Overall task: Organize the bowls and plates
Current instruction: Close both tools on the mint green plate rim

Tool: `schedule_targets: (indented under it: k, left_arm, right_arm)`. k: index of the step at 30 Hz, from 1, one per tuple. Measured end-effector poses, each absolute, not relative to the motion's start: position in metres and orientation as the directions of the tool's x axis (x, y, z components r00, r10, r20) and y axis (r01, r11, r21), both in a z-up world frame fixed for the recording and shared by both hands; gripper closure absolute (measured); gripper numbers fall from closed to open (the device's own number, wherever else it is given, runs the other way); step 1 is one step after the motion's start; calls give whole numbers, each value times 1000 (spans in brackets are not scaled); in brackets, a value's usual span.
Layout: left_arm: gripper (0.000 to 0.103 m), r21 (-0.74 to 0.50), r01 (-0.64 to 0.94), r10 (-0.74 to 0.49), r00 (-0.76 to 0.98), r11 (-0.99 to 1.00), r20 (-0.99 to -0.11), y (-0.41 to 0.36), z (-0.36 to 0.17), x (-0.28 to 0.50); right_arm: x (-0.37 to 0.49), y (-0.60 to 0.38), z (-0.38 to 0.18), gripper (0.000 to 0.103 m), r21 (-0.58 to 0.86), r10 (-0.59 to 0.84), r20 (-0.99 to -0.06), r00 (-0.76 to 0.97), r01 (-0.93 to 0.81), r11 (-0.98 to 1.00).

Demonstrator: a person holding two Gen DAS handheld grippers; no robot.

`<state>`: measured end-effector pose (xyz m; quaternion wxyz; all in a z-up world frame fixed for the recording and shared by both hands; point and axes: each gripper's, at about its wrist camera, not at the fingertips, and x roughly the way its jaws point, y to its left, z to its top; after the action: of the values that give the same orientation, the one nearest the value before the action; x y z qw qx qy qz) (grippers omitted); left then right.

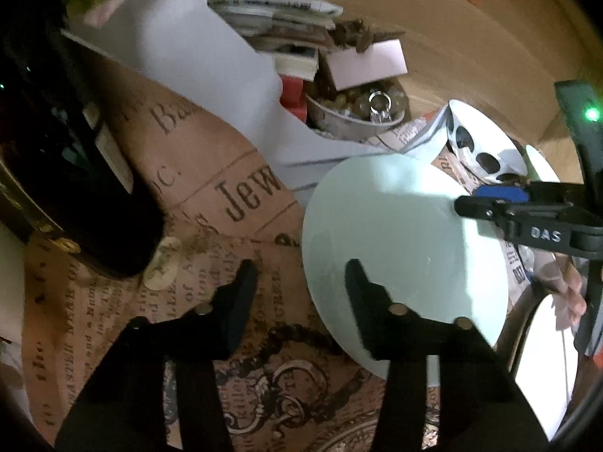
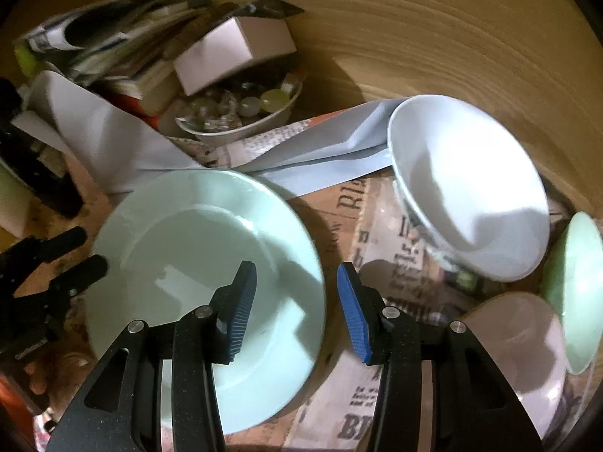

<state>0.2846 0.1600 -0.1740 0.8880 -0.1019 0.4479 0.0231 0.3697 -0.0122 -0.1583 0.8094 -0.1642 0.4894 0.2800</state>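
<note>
Round pale-green ceramic plate (image 2: 203, 282) is lying flat on the newsprint-covered counter (image 1: 211, 203). Left gripper (image 1: 301, 282) and right gripper (image 2: 297, 301) are straddling opposite rims of it, jaws narrowed, pads not pressing. White bowl (image 2: 471, 188) is tilting right of it.

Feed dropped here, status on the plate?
Both tongs, left and right, open, straddling opposite rims of pale green plate. Plate flat on table, ungripped. White bowl beside it.

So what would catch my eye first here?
Probably the round pale green ceramic plate lying on the newsprint-patterned table cover, straddled at opposite rims by the left gripper and right gripper. To its right, a white ceramic bowl sits tilted.
</note>
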Motion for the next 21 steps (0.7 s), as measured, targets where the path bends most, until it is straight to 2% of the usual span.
schedule_targets:
  k: [2, 3, 8, 9, 13, 21]
  left_arm:
    - [71, -212, -118, -106, 582, 970, -806, 163, -180, 286]
    - [72, -232, -117, -121, 587, 966, -800, 165, -180, 285]
    - [87, -242, -83, -147, 594, 967, -791, 161, -177, 276]
    - [87, -226, -79, -135, 598, 971, -790, 158, -176, 273]
    - [87, -213, -81, -123, 600, 974, -791, 160, -175, 266]
    - [87, -182, -103, -83, 606, 978, -791, 169, -175, 248]
  right_arm:
    - [374, -10, -161, 61, -5, 274, -890, 365, -608, 794]
    - [376, -11, -162, 61, 7, 276, -893, 355, -602, 798]
    - [373, -5, -166, 64, -8, 257, -906, 336, -621, 783]
    - [371, -3, -167, 69, -21, 255, -902, 349, -625, 780]
    - [356, 7, -171, 70, -53, 244, -903, 354, -656, 753]
    - [319, 4, -170, 70, 7, 312, -899, 307, -702, 712]
